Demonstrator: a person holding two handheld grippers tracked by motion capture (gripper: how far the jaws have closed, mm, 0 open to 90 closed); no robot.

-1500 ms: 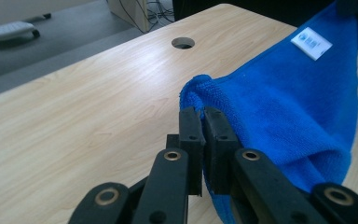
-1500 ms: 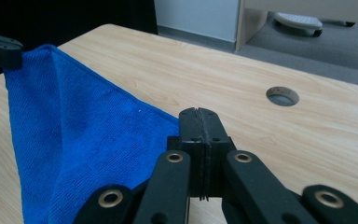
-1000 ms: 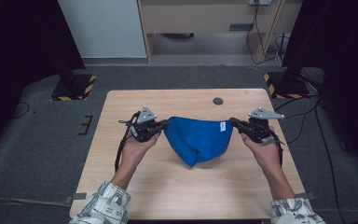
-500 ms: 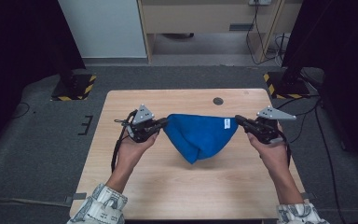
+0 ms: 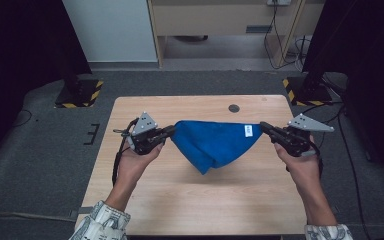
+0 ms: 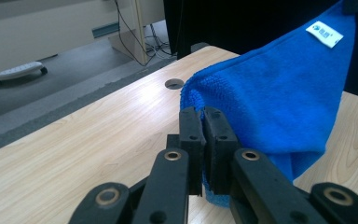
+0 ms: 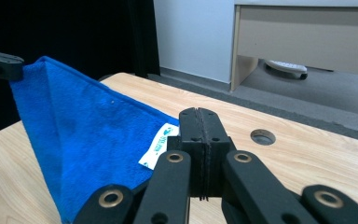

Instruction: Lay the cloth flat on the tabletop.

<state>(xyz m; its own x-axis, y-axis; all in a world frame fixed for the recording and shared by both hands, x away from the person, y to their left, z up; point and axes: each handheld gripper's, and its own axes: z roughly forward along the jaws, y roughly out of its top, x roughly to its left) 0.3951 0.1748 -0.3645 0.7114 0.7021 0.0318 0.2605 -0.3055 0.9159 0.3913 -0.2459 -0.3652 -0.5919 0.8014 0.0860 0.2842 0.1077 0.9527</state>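
Note:
A blue cloth (image 5: 214,143) with a small white label (image 5: 248,130) hangs stretched between my two grippers above the wooden table (image 5: 190,200). Its top edge runs level and its lower part sags to a point over the table. My left gripper (image 5: 170,131) is shut on the cloth's left corner (image 6: 193,95), jaws pressed together on the fabric. My right gripper (image 5: 263,125) is shut on the right corner, next to the label (image 7: 159,144). In the right gripper view the cloth (image 7: 74,135) spreads away to the left gripper (image 7: 0,64) at far left.
A round cable hole (image 5: 234,108) sits in the table near its far edge. Beyond the table lie grey floor, a pale cabinet (image 5: 220,20) and black stands with yellow-striped bases (image 5: 77,92). Cables trail at the right (image 5: 350,150).
Both hands have risen and drawn apart. The cloth has lifted with them and its top edge is pulled straighter and wider than before.

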